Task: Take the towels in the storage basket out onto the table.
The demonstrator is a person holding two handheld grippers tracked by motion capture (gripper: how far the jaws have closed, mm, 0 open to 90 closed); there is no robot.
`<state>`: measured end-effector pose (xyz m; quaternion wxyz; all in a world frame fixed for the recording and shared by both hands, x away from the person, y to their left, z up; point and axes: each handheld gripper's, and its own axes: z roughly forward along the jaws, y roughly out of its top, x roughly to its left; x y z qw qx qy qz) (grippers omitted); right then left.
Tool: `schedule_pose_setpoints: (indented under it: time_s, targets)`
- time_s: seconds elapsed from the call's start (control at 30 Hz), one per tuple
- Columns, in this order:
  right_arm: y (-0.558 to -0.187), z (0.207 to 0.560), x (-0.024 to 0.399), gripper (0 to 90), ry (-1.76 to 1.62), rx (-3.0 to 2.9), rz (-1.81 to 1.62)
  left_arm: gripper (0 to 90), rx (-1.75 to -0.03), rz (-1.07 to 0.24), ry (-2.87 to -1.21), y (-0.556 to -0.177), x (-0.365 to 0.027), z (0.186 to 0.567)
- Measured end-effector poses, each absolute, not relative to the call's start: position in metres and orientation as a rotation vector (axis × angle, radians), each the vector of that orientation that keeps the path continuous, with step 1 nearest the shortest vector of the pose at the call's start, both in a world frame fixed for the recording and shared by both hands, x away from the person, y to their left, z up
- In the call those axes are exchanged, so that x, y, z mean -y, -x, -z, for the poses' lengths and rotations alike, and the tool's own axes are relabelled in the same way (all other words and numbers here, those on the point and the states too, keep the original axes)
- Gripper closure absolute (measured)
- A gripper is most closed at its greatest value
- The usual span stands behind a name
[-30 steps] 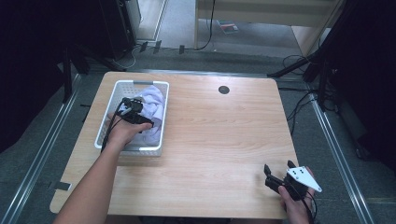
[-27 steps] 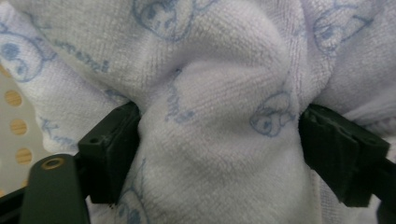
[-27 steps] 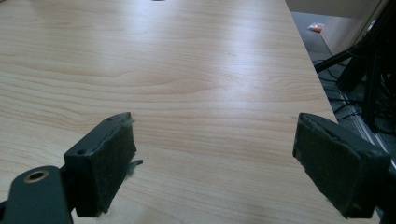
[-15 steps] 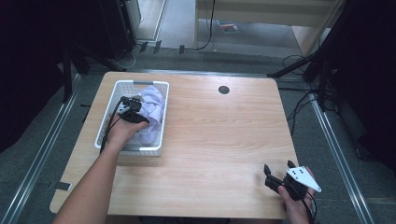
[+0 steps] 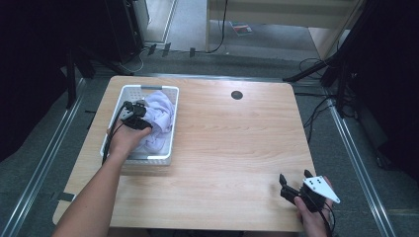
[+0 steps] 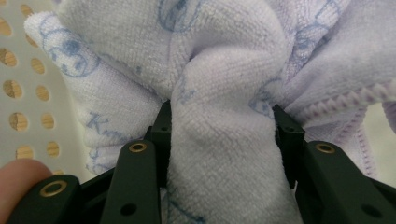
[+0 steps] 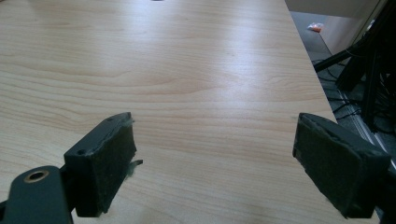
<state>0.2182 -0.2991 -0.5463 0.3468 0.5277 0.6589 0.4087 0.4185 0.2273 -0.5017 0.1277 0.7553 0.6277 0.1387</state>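
While the left claw (image 6: 223,135) sits low in the white basket (image 5: 114,106) at the left of the high view, its jaws have just been closing, and they now pinch a thick fold of the pale lilac towel (image 6: 224,70) between them. The towel lies crumpled inside this basket, mostly in its upper and right part. I judge that the step in hand is the grasp itself, so the next move calls for a lift straight up, high enough that the cloth clears the basket wall, before it is carried over the tabletop (image 5: 232,143). The right claw (image 7: 215,163) rests at the lower right of the high view, spread wide with nothing between its pads, above bare wood. How much of the towel hangs below the fold is hidden, because the hand (image 5: 126,138) covers the lower part of the basket, and the blue printed figures on the cloth are cut off by the folds and hard to read.
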Motion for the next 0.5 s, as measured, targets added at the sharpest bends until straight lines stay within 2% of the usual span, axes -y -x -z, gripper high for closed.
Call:
schedule_pose_setpoints:
  time_s: [0.2,0.4,0.5]
  targets:
    - [-0.218,0.546,0.299,13.2,-1.366,-1.710,-1.062,59.0,-1.828,-0.360,-2.169,-0.420,-0.233,0.498]
    - [-0.219,0.546,0.300,13.2,-1.371,-1.710,-1.069,59.6,-1.837,-0.235,-2.123,-0.424,-0.243,0.488]
    - [-0.219,0.546,0.300,13.2,-1.372,-1.710,-1.069,59.6,-1.830,-0.241,-2.119,-0.425,-0.244,0.483]
